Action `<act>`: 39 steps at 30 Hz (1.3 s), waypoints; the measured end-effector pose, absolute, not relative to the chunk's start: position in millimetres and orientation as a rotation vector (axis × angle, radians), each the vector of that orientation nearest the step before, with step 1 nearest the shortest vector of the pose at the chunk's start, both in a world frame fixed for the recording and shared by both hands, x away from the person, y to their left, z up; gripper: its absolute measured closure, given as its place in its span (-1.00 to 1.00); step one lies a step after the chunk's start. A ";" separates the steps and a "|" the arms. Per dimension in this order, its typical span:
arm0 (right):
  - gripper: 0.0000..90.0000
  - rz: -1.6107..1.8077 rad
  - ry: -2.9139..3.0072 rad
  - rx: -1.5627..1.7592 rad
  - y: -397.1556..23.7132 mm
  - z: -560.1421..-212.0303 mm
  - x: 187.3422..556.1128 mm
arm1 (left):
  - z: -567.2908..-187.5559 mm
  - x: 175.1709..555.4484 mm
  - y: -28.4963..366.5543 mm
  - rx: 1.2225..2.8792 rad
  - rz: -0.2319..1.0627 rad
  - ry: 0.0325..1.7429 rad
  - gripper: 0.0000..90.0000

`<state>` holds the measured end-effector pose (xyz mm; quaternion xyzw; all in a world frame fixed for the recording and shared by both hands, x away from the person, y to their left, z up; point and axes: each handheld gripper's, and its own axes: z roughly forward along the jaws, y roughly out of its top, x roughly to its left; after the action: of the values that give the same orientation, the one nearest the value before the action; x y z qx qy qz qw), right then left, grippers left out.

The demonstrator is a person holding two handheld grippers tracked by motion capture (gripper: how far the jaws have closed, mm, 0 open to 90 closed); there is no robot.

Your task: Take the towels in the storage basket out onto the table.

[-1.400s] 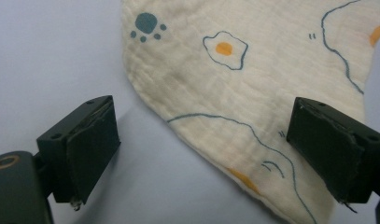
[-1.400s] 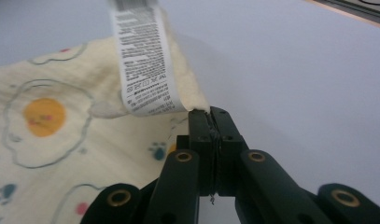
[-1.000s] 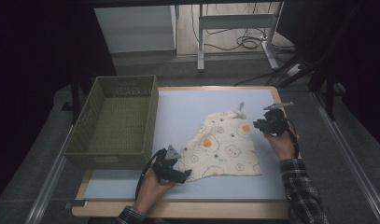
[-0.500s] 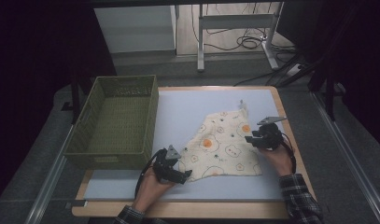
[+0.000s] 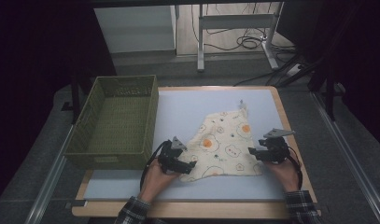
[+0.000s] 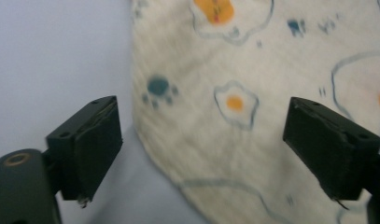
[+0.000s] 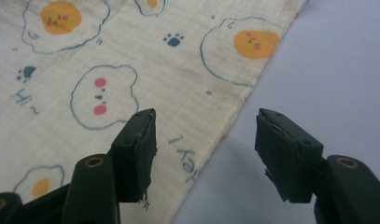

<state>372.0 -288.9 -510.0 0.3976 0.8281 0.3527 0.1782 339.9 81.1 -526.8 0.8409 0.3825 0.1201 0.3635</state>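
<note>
A cream cloth [image 5: 222, 144] printed with fried eggs and bears lies flat on the light blue mat [image 5: 192, 109]. My left gripper [image 5: 185, 165] sits at its near left corner. In the left gripper view the cloth [image 6: 253, 70] edge runs under the left gripper [image 6: 199, 126], whose jaws stand wide and have just been closing a little, touching nothing. My right gripper [image 5: 257, 153] is at the near right edge. In the right gripper view the right gripper [image 7: 206, 126] straddles the cloth [image 7: 131, 56] hem; its jaws have just been opening, with nothing pinched.
A green woven basket [image 5: 115, 121] stands on the left of the table beside the mat. The table's wooden rim [image 5: 290, 140] runs close to my right hand. Table legs and cables show on the floor beyond the far edge.
The right gripper came from the cloth's far right corner down along its right side to the near right edge, and its jaws opened. The left gripper shifted slightly toward the cloth.
</note>
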 end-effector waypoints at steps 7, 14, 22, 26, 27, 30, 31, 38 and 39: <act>-0.18 1.002 2.311 1.143 -303.5 -515.6 355.7 | -507.4 371.7 69.4 2.173 0.341 0.973 -0.41; -0.22 0.976 2.294 1.152 -315.2 -518.6 346.2 | -502.3 413.0 63.8 2.160 0.238 1.009 0.08; -0.24 0.988 2.277 1.183 -324.4 -524.3 344.8 | -508.7 440.9 50.0 2.207 0.110 1.025 0.44; -0.27 0.997 2.275 1.187 -324.5 -524.8 344.6 | -509.7 437.3 40.1 2.273 0.141 0.988 0.71; -0.27 0.995 2.275 1.186 -324.3 -524.8 344.5 | -507.4 436.3 38.9 2.273 0.146 0.984 0.80; -0.28 0.998 2.272 1.188 -324.2 -525.1 344.5 | -494.9 430.5 33.3 2.267 0.160 0.946 0.90; -0.28 0.999 2.271 1.188 -324.3 -525.3 344.5 | -489.8 427.2 30.0 2.261 0.165 0.927 0.90; -0.29 1.001 2.266 1.189 -323.7 -525.9 344.5 | -474.4 403.0 -10.7 2.316 0.120 0.764 0.88; -0.29 1.000 2.266 1.189 -323.6 -525.9 344.4 | -478.9 399.1 -22.8 2.354 0.086 0.723 0.87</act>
<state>344.4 -323.6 -525.9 0.4244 0.8088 0.3569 0.1959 399.1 -22.8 -478.9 0.9010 0.2767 0.0330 0.3325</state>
